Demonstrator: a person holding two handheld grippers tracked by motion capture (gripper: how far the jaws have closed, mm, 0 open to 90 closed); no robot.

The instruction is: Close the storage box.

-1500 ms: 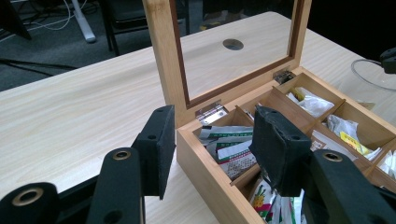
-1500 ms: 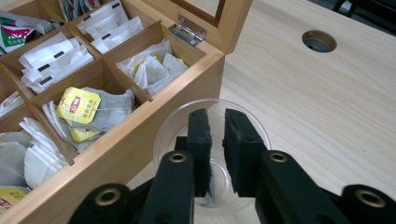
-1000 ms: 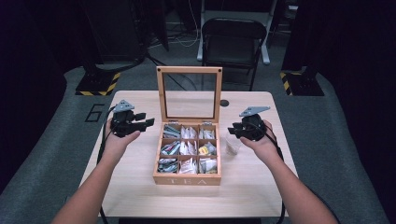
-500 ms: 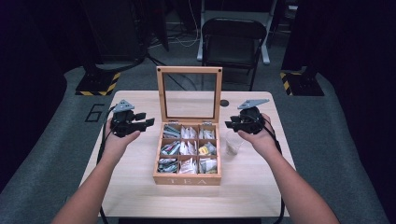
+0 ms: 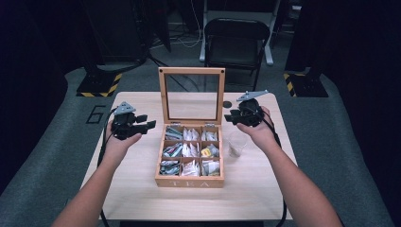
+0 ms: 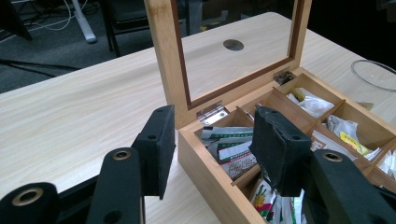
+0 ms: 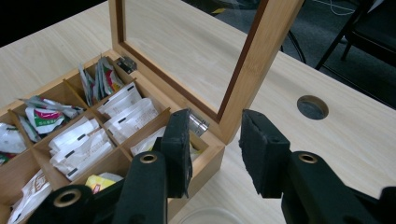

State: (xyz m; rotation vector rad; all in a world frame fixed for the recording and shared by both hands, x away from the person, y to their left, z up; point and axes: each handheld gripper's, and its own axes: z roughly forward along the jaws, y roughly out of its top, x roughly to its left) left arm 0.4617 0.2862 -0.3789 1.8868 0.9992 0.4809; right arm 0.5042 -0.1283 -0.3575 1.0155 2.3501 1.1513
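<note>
Left tool [image 5: 142, 124] and right tool [image 5: 232, 116] raised, jaws apart, seemingly empty.

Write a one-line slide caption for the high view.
Two hand-held grippers, left and right, flank an open wooden tea box beside a clear cup.

Clear cup [image 6: 379, 74] cut by frame edge, tea bag [image 5: 209, 152] labels too small to read

Wooden tea box [image 5: 190, 181] mid-table, glass-paned lid [image 5: 191, 96] upright, nine compartments stuffed with tea sachets [image 5: 189, 150].
</note>
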